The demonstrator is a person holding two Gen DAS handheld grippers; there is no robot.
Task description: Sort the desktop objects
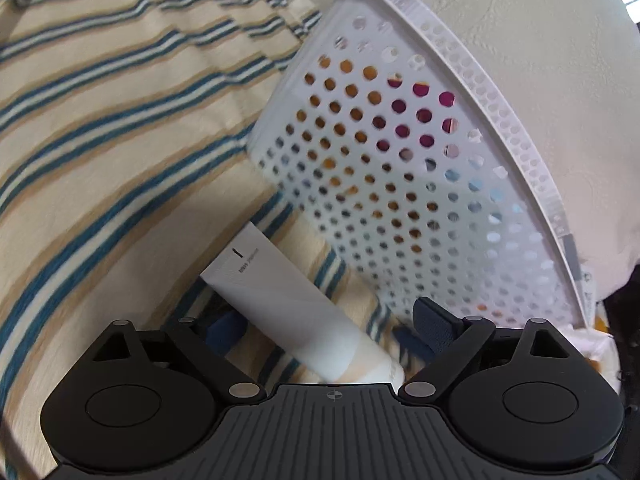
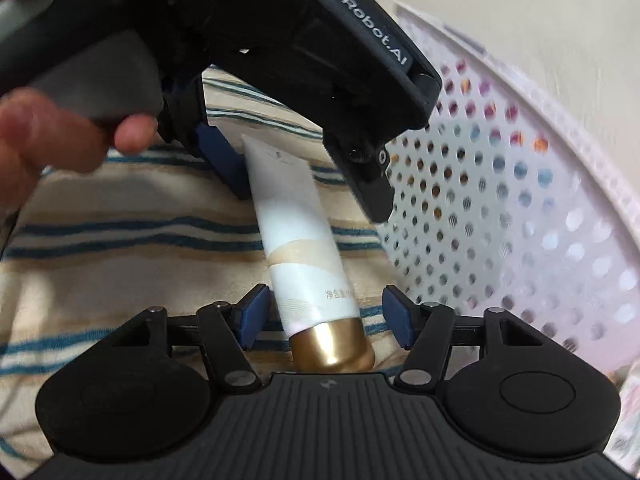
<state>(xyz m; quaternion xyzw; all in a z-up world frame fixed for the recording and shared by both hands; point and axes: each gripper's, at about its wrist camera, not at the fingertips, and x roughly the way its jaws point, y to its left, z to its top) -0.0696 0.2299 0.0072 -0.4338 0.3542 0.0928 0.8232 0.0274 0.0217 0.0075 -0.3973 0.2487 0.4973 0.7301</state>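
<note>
A white cosmetic tube [image 2: 298,232] with a gold cap [image 2: 332,346] lies on the striped cloth beside a white perforated basket [image 2: 500,208]. My right gripper [image 2: 326,316] is open, its blue pads either side of the tube's cap end with gaps. My left gripper [image 2: 304,176] reaches in from above, open around the tube's flat crimped end. In the left wrist view the tube [image 1: 296,304] lies between the left gripper's [image 1: 328,324] spread blue pads, and the basket [image 1: 400,184] stands just right of it.
The striped cream and blue tablecloth [image 1: 120,128] covers the table. Coloured items show through the basket's holes. A cream wall rises behind the basket. A hand [image 2: 52,136] holds the left gripper's handle.
</note>
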